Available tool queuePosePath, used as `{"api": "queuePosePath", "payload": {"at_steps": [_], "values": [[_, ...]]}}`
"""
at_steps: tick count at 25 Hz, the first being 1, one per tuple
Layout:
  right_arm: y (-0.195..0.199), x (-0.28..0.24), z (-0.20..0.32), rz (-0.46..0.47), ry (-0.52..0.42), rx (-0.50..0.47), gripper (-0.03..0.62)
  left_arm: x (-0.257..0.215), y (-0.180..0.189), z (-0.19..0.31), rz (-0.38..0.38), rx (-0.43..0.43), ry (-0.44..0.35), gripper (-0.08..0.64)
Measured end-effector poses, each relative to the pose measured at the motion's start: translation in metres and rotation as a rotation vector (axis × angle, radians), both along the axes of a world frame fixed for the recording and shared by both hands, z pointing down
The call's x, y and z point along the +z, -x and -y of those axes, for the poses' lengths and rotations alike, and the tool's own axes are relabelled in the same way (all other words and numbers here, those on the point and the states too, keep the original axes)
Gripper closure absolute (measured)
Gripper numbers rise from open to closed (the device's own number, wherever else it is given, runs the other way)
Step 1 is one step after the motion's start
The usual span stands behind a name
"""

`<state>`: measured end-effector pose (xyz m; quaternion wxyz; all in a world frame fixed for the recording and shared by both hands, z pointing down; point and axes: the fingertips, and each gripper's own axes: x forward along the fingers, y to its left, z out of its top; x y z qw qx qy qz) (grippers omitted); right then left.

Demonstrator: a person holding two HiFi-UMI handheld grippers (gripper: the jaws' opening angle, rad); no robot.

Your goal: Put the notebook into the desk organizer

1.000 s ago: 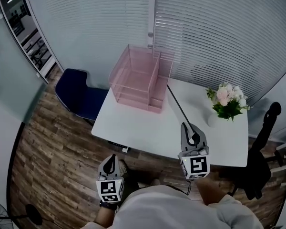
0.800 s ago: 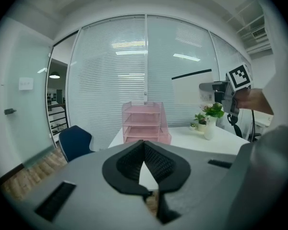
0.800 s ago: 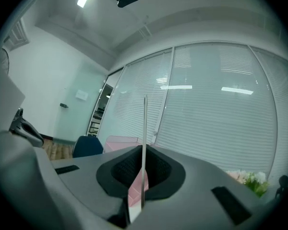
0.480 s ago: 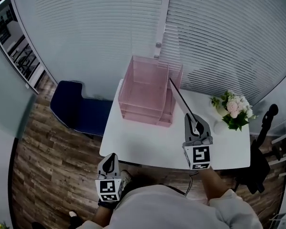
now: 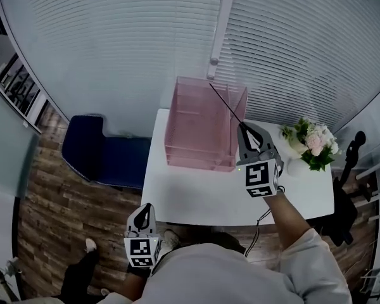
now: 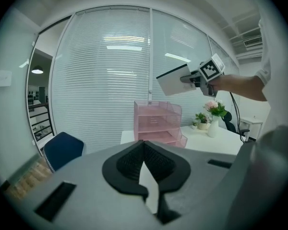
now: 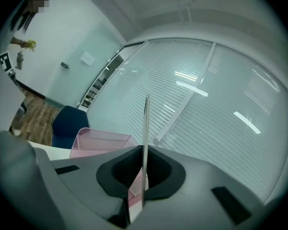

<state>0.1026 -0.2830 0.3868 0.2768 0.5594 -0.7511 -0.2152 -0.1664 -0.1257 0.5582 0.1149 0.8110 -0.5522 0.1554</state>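
Black padded jaws of the right gripper are clamped tight on the thin notebook, which is seen edge-on. The notebook is held in the air above the pink mesh desk organizer and clear of it, its free end pointing to 11 o'clock. The organizer stands at 11 o'clock on the white table. A flower vase stands at 3 o'clock. The left gripper is off the table at 7 o'clock, its jaws closed on nothing. A blue chair is at 9 o'clock.
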Motion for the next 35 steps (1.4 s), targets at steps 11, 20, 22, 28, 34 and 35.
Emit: {"api": "queuePosePath", "payload": {"at_steps": [11,20,22,28,34,35], "values": [[0.039,0.056,0.093,-0.433,0.157,-0.084,0.569,0.008,-0.006,0.007,-0.061,-0.085,-0.011,0.552],[0.050,0.111,0.132,-0.802,0.280,-0.104,0.569,0.013,-0.002,0.000,-0.087,-0.131,0.003,0.552],[0.054,0.121,0.134,-0.863,0.290,-0.108,0.569,0.014,0.001,0.000,-0.090,-0.139,0.004,0.552],[0.070,0.145,0.131,-0.947,0.348,-0.126,0.569,0.017,0.013,0.000,-0.094,-0.155,0.009,0.552],[0.078,0.170,0.127,-0.986,0.415,-0.127,0.558,0.020,0.021,0.001,-0.104,-0.157,0.013,0.552],[0.078,0.173,0.128,-0.988,0.426,-0.126,0.555,0.020,0.022,0.002,-0.105,-0.157,0.014,0.552]]}}
